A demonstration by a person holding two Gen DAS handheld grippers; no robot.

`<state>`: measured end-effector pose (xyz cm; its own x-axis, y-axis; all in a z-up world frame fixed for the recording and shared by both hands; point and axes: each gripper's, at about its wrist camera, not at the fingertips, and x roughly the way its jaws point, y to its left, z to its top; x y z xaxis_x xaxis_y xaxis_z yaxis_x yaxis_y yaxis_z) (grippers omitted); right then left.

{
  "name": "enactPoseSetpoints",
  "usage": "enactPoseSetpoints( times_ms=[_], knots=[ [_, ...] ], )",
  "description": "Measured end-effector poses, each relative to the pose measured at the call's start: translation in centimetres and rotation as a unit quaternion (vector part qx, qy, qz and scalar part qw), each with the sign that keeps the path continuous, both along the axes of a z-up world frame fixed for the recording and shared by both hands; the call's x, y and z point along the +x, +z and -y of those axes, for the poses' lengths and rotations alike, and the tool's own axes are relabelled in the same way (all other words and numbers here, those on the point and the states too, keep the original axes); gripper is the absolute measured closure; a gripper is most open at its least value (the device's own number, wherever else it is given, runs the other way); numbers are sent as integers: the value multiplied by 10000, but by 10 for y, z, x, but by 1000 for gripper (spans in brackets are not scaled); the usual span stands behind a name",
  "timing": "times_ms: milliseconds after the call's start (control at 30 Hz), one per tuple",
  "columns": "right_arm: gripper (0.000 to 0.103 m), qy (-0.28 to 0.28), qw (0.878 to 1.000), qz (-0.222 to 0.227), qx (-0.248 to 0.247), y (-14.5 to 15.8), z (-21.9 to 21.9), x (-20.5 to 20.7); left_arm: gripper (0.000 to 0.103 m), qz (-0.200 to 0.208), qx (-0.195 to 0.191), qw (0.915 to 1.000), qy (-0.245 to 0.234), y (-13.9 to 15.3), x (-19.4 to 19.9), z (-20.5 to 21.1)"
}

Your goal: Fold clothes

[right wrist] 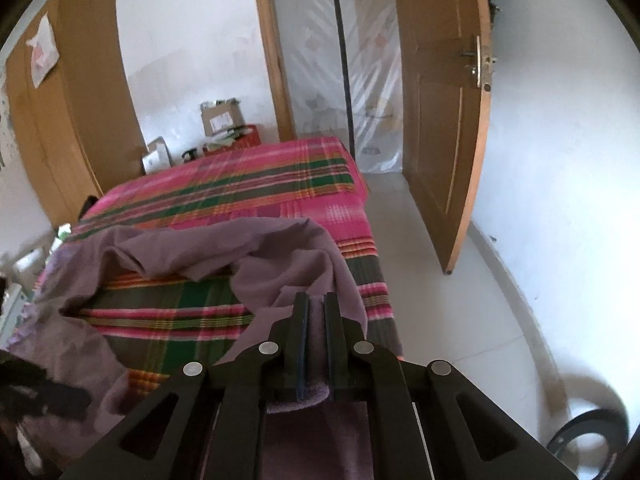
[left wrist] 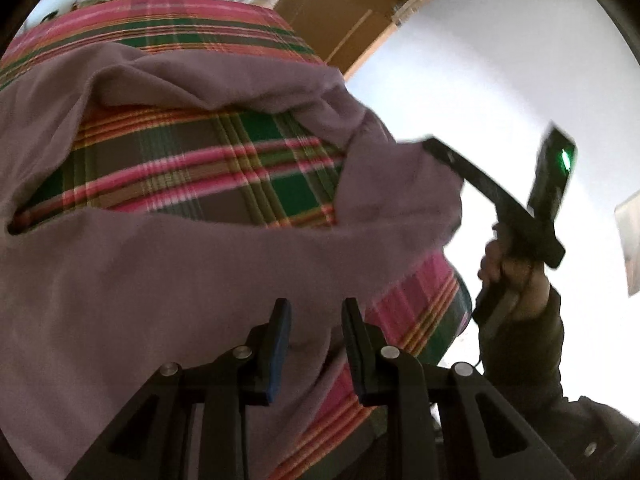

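Note:
A mauve garment [left wrist: 160,280] lies rumpled over the bed's pink and green plaid sheet [left wrist: 208,168]. At the bottom of the left wrist view, my left gripper [left wrist: 316,320] holds its jaws partly apart, with a thick bunch of the garment filling the gap. To the right a hand [left wrist: 516,276] holds my right gripper [left wrist: 430,145], which pinches the garment's edge lifted off the bed. In the right wrist view, the right gripper [right wrist: 316,300] is shut on a fold of the garment [right wrist: 240,248], over the near right side of the sheet [right wrist: 240,184]. The left gripper is a dark blur at lower left.
An open wooden door [right wrist: 440,120] stands right of the bed over a white tiled floor [right wrist: 440,300]. A wooden wardrobe [right wrist: 68,100] is at the left. Boxes and a red crate [right wrist: 228,128] sit past the bed's far end. A dark ring-shaped object [right wrist: 580,436] lies on the floor.

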<state>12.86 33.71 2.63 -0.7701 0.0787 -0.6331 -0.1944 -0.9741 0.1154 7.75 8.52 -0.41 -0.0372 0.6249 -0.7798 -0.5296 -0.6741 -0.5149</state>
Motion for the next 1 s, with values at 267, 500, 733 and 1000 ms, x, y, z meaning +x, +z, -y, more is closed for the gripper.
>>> enactPoseSetpoints(
  times_ms=[267,500,733,1000],
  knots=[
    [95,17,9993,351,-81,-18,-1,-29,75,-338,-492,9970,-501,-7,28,-5],
    [94,6,9985,538,-89,-27,2,-39,74,-481,-516,9950,-707,-3,39,-4],
    [92,-83,9985,524,-111,-27,3,-32,74,-857,-593,9907,-881,5,52,-15],
    [76,-130,9993,221,-281,-13,-2,-15,74,-899,-803,9864,-1121,-8,54,-30]
  ],
)
